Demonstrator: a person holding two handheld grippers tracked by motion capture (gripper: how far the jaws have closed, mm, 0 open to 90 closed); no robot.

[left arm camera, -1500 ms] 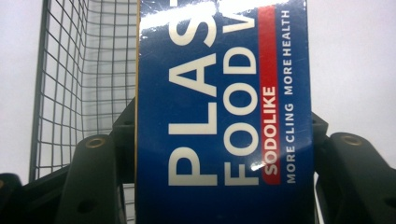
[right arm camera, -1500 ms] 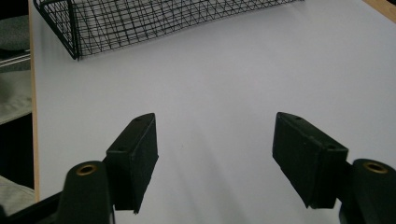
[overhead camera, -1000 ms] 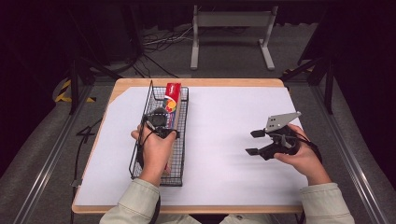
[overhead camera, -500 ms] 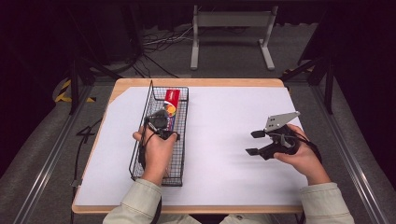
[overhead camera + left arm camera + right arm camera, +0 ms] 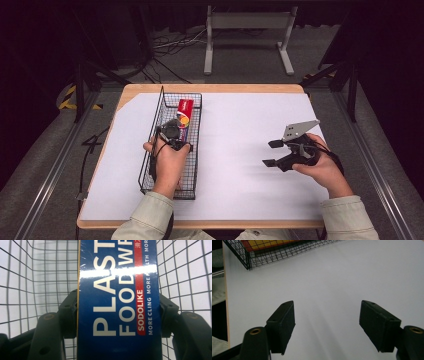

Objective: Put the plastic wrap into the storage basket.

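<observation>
High view: black wire basket (image 5: 148, 150) sits left of centre on the white-covered table (image 5: 240, 125), long axis running top to bottom of frame. Left gripper (image 5: 172, 134) is inside the basket w/ the left hand (image 5: 167, 162) behind it, pointing toward the top of frame. Left gripper view: both jaws pressed against the two long sides of a blue box (image 5: 117, 305), white lettering "PLAST… FOOD W…", red stripe reading SODOLIKE, glare band across upper part; basket mesh all around. In the high view the box's far end shows red w/ a yellow-orange spot (image 5: 184, 111), upper part of basket. Right gripper (image 5: 272, 153) at right-centre of frame, held by the right hand (image 5: 320, 167), well apart from basket, grey plate on top. Right gripper view: jaws wide apart, nothing between, bare white surface below; basket corner at upper left.
</observation>
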